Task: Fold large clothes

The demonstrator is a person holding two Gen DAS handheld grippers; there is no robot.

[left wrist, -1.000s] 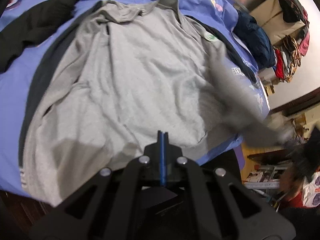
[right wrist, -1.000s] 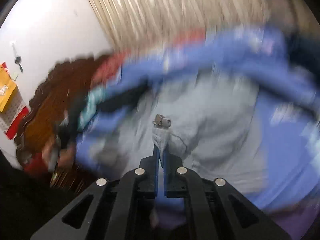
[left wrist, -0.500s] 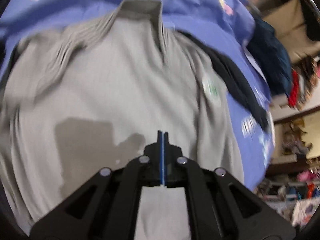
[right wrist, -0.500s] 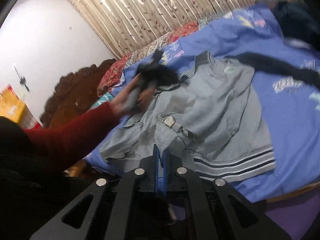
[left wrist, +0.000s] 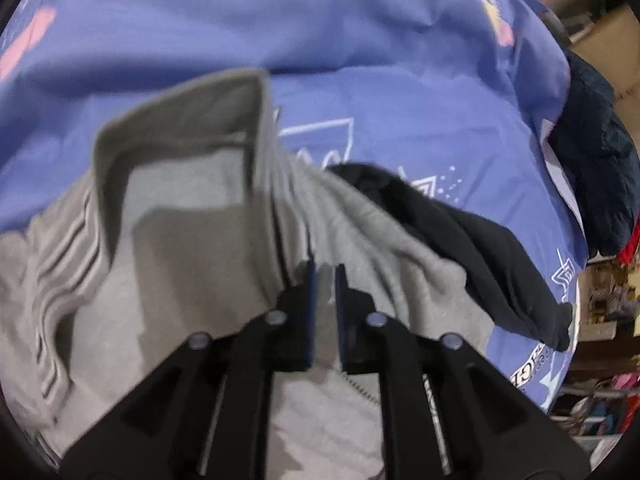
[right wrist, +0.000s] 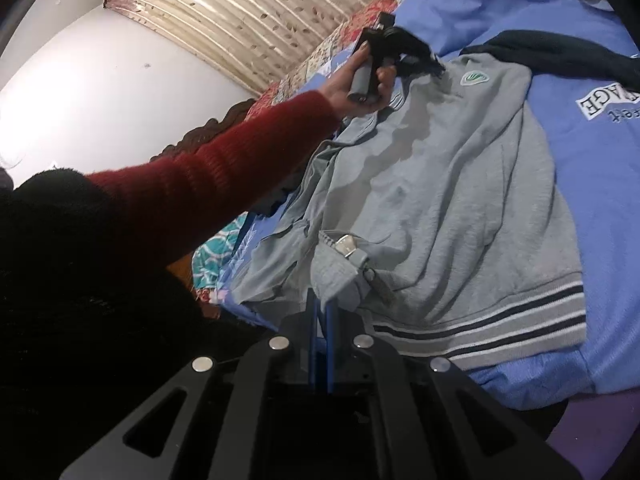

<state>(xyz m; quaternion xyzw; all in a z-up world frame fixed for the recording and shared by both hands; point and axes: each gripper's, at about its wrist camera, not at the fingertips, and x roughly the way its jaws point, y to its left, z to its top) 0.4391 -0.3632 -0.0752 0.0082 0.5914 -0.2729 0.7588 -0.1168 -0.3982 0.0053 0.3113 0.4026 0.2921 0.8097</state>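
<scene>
Two ends: the left gripper (left wrist: 323, 276), slightly parted, is hovering at the grey jacket's (right wrist: 460, 184) collar (left wrist: 180, 120); the right gripper (right wrist: 320, 304) is pinching its near front edge.

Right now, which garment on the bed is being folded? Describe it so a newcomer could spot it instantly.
Start at the blue bedsheet with white printed lettering. Spread across its middle lies the grey zip-up jacket, which the right gripper pinches at the front edge by the zip. Unlike the plain black garment beside it, it has a green chest badge and a dark-and-white striped hem.
</scene>
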